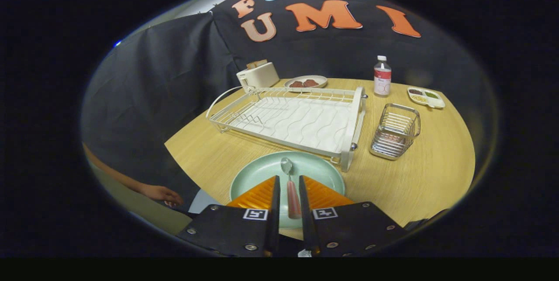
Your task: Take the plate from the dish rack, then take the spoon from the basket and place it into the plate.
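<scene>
A pale green plate (257,174) rests on the wooden table just in front of the white dish rack (301,119). A spoon (287,166) with a metal bowl and a pinkish handle lies in the plate, its bowl pointing toward the rack. My gripper (289,178) hovers over the near half of the plate, and the spoon's handle runs back between the fingers. The fingers stand slightly apart: a strip of plate shows between the handle and the left finger, while the handle lies close along the right one. The wire basket (395,131) stands to the right of the rack.
Behind the rack stand a toaster (258,75), a dish of food (305,82) and a bottle (382,76). A small divided tray (426,96) sits at the far right. A person's hand (163,194) rests left of the table, below its edge.
</scene>
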A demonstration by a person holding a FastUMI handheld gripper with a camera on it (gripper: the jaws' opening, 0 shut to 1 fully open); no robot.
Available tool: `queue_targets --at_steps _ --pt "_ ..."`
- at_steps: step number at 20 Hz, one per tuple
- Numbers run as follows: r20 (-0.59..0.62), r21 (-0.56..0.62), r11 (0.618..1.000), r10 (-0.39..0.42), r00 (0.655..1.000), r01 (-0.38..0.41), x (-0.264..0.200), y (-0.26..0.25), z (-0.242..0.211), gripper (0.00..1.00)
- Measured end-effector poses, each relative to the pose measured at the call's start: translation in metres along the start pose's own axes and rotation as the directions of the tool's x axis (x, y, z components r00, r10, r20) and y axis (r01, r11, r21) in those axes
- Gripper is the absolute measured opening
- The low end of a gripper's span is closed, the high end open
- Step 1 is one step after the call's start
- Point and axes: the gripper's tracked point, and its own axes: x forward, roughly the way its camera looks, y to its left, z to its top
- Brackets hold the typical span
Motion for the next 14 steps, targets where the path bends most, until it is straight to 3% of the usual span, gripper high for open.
queue_targets --at_steps 4,9,11,14 --pt "0.028 0.041 0.998 -0.042 0.999 0.041 -0.007 -0.012 0.008 0.31" --pt "0.119 0.073 0.994 -0.094 0.988 0.086 -0.033 -0.026 0.053 0.41" --pt "0.198 0.075 0.991 -0.124 0.972 0.112 -0.049 -0.030 0.087 0.40" --pt "0.309 0.077 0.985 -0.171 0.936 0.154 -0.072 -0.038 0.134 0.50"
